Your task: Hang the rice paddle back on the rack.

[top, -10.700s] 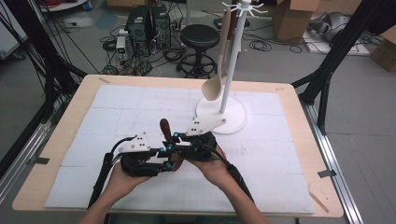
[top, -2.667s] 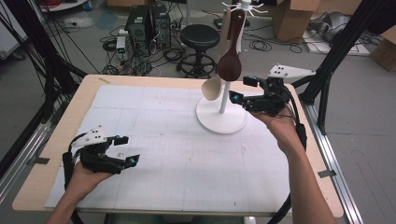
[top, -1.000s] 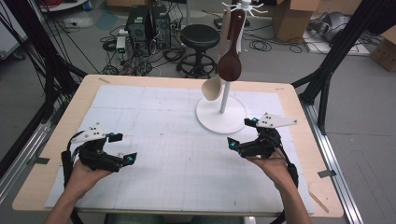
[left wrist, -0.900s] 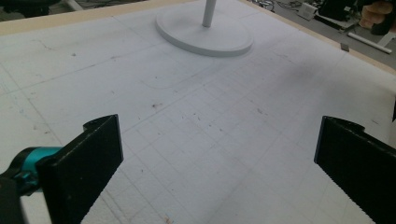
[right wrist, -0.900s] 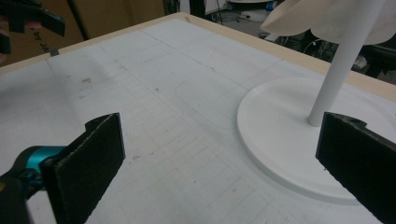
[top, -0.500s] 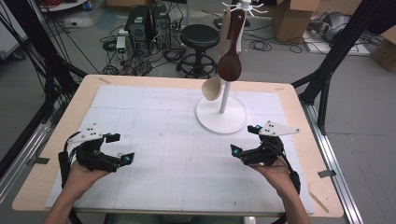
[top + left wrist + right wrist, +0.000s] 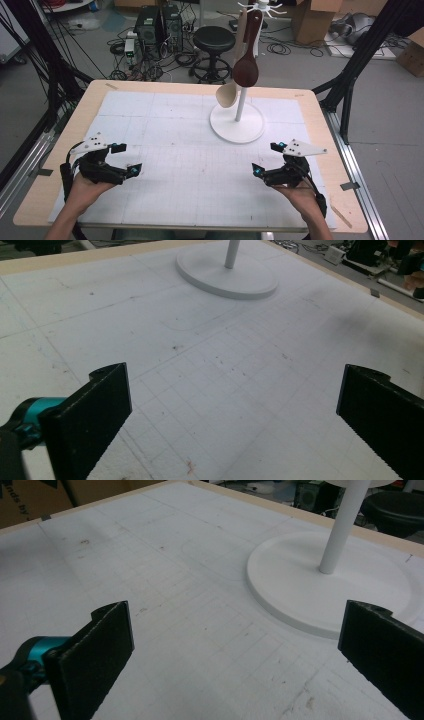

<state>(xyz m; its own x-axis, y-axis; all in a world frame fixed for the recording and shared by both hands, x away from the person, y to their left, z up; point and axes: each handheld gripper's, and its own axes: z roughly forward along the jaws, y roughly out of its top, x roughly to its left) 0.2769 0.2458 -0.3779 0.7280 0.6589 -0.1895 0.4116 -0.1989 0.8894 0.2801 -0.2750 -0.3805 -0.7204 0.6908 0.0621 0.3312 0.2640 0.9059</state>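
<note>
Now both tools, left and right, wide open, empty, near table edges.

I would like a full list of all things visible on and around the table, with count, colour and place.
Stand: 1, white, table's far right part.
Dark spoon: 1, brown, hanging on the stand.
Light spoon: 1, pale wood, hanging lower on the stand.
Mat: 1, white with a grid, covering the table.
Table: 1, light wood, centre.
Stool: 1, black, floor behind the table.
Computers: 2, black, floor far left.
Boxes: several, brown, floor far right.
Left gripper: 1, black, near left, open.
Right gripper: 1, black, near right, open.
</note>
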